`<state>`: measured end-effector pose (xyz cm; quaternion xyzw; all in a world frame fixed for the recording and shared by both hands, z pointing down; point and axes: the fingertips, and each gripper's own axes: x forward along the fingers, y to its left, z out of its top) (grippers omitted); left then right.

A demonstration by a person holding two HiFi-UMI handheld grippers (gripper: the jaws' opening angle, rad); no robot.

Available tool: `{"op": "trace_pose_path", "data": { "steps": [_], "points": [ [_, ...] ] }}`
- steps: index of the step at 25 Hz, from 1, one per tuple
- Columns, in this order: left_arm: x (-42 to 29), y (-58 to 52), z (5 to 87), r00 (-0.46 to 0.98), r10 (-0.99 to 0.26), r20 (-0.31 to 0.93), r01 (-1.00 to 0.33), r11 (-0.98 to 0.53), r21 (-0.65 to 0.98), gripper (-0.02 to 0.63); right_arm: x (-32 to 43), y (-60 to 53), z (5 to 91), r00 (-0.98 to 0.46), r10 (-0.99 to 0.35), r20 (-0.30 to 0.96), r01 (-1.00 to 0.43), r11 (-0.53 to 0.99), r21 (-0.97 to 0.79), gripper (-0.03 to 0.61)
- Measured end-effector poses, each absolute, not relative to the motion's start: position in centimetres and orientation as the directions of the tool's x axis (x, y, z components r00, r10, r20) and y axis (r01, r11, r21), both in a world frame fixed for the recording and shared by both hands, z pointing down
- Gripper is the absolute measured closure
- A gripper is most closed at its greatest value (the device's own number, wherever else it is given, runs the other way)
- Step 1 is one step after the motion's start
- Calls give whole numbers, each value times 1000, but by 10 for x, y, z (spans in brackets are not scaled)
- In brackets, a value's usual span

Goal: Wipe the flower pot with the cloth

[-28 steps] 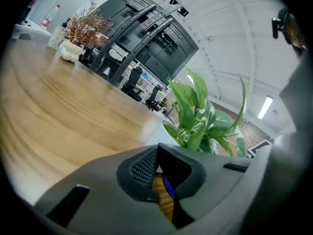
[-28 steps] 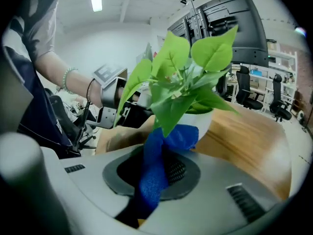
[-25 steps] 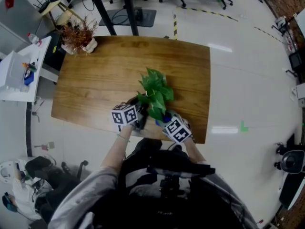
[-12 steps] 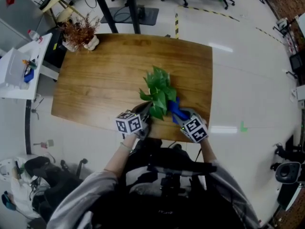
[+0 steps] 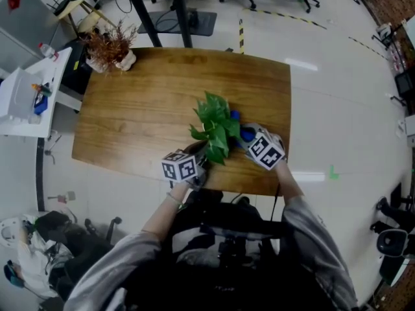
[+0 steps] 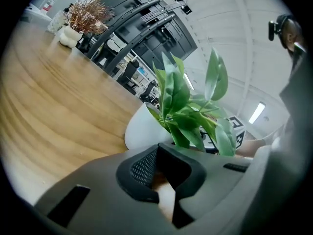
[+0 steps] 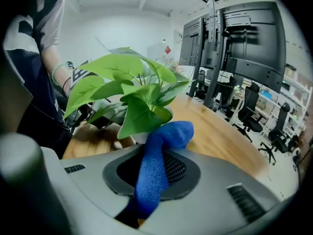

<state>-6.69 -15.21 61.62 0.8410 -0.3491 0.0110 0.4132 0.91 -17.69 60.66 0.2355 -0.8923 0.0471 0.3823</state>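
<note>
**Operator:** Where is the flower pot point(image 6: 142, 131)?

**Technician:** The white pot, holding a green plant point(image 5: 214, 125), stands upright on the wooden table point(image 5: 142, 102). It is near the table's front edge, between both grippers.

**Operator:** Left gripper point(image 6: 159, 151) status?

**Technician:** The jaws are drawn together to a narrow slit with nothing between them. The tips sit at the pot's wall; contact is probable but unconfirmed from this angle.

**Operator:** Right gripper point(image 7: 155, 163) status?

**Technician:** The jaws are clamped on the blue cloth point(image 7: 171, 133). Its free end rises past the tips, under the leaves, at the pot's side.
</note>
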Motion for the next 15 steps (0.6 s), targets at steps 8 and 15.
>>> {"op": "trace_pose_path", "data": {
  "steps": [8, 15],
  "points": [
    [-112, -182, 615, 705, -637, 313, -640, -379, 669, 607, -26, -147, 616, -624, -346, 700, -458, 888, 31, 508],
    [-135, -205, 619, 671, -672, 314, -655, -339, 675, 607, -60, -138, 629, -647, -325, 690, -485, 874, -43, 508]
  ]
}}
